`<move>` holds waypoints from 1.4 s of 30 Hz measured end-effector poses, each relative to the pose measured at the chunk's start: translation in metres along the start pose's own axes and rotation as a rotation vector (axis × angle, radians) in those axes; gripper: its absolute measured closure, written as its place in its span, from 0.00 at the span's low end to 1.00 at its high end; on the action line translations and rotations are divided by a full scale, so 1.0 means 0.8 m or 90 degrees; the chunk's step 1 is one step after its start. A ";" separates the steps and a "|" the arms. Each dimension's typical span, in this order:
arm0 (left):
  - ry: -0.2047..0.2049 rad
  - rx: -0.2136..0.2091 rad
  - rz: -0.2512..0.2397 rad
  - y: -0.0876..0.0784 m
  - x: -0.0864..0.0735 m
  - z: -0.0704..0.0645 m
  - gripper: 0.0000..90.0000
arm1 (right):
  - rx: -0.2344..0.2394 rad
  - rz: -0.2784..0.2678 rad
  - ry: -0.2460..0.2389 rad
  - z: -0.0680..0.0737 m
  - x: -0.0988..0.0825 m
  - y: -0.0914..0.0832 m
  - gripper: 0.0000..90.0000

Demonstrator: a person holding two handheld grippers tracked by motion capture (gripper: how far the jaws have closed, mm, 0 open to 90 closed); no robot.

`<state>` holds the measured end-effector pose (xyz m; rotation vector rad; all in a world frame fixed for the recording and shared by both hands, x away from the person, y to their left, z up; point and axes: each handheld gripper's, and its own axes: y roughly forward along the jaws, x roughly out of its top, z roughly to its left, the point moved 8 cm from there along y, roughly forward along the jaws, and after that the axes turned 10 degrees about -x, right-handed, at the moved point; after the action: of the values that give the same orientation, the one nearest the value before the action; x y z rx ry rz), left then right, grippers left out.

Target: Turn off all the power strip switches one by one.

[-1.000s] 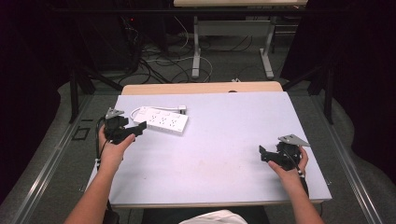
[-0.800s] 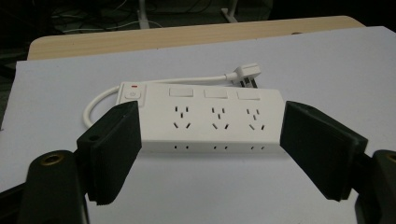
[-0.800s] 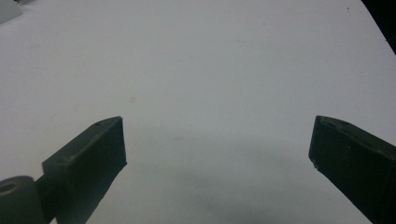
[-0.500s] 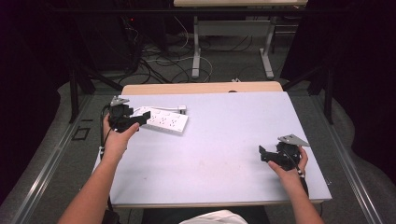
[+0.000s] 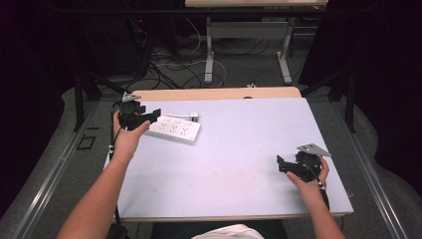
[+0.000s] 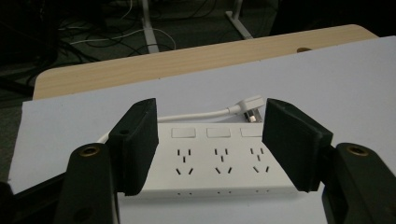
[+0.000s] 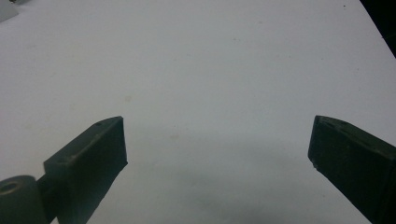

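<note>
Tabletop, pale sheet over wood, wood strip showing along far edge. White power strip lies flat near far-left corner, long axis roughly along the far edge, slightly skewed; three socket groups and three switches face up. Its white cord loops behind it, plug resting on the tabletop just past the strip. Left gripper low at the strip's near-left side, fingers apart, bracketing the strip's length in the left gripper view; contact can't be told. Right gripper near the right edge, toward the near-right corner, well apart from the strip, fingers wide apart over bare tabletop.
</note>
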<state>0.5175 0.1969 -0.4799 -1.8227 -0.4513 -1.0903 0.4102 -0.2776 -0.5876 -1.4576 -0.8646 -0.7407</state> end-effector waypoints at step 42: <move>-0.019 0.065 0.100 0.090 0.024 0.061 0.63 | 0.002 0.012 -0.004 0.006 -0.006 0.005 0.05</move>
<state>0.6006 0.2001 -0.5102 -1.7548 -0.3687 -0.9177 0.4110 -0.2730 -0.5943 -1.4643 -0.8557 -0.7211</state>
